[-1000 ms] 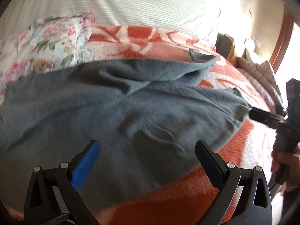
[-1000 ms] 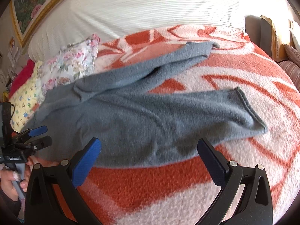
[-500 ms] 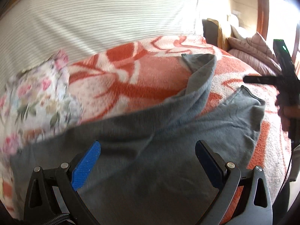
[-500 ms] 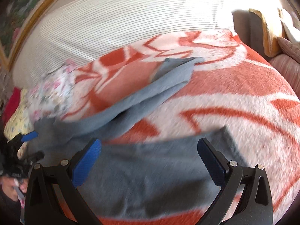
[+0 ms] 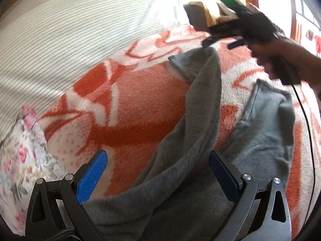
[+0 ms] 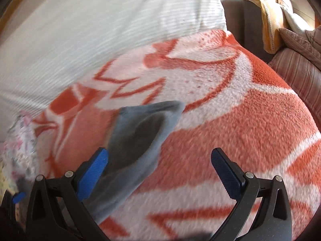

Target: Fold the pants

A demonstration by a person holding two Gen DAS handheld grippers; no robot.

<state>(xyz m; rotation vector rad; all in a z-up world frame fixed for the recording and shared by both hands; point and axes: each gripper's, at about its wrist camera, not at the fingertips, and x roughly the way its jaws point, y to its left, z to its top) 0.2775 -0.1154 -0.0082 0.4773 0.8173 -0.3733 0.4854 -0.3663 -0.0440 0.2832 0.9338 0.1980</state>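
Note:
Grey fleece pants [image 5: 192, 140] lie spread on an orange and white blanket [image 5: 130, 100], legs pointing away and apart. My left gripper [image 5: 158, 172] is open and empty, low over the pants near the crotch. In the left wrist view my right gripper [image 5: 222, 42] hovers open just above the cuff of the far leg [image 5: 200, 64]. In the right wrist view that cuff [image 6: 144, 130] lies ahead and left of my open right gripper [image 6: 160, 170], under its left finger.
A white striped bolster [image 5: 80, 30] lies along the far side. A floral pillow [image 5: 22, 156] sits at the left. Striped cushions [image 6: 297, 68] and a yellow-trimmed chair back [image 6: 266, 24] stand at the right beyond the bed.
Both grippers moved forward over the pants toward the far leg. My right gripper travelled from the near leg's cuff up to the far leg's cuff. Both stayed open.

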